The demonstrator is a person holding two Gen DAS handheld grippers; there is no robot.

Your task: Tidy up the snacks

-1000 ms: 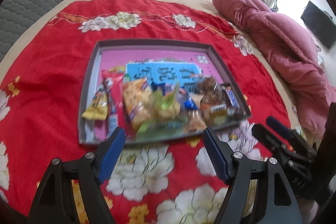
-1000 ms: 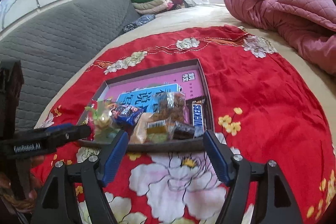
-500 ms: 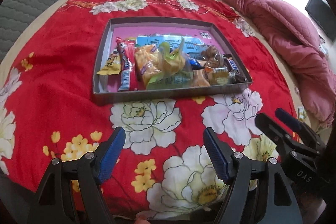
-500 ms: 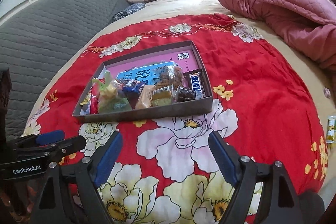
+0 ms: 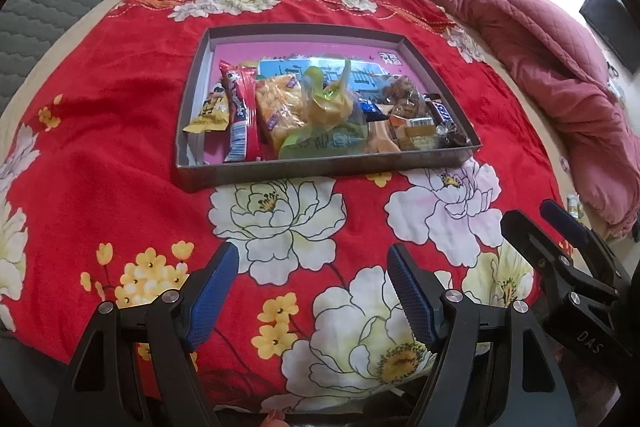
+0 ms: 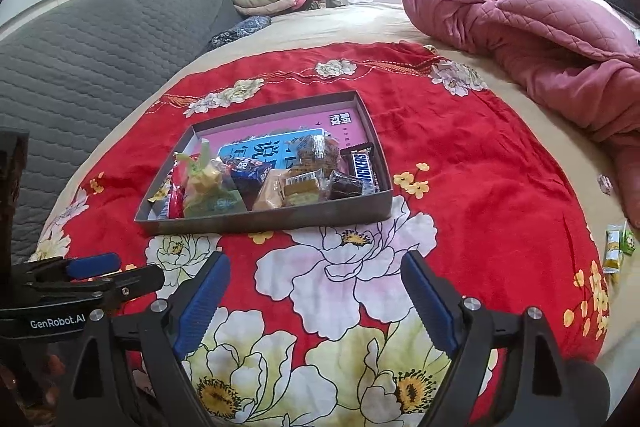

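I am holding the left gripper (image 5: 312,283) spread and empty, while the right gripper (image 6: 316,291) is opening, nothing between its fingers. The snacks (image 5: 320,111) are lying in the tray (image 5: 320,171), straight ahead of both, left marginally nearer, the tray's long axis crosswise.

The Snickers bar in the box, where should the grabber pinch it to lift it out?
Probably across the middle of the Snickers bar, coming down from above. It lies flat along the box's right wall, so pinch its narrow width; the far end looks clearer, since other snacks crowd the near end.
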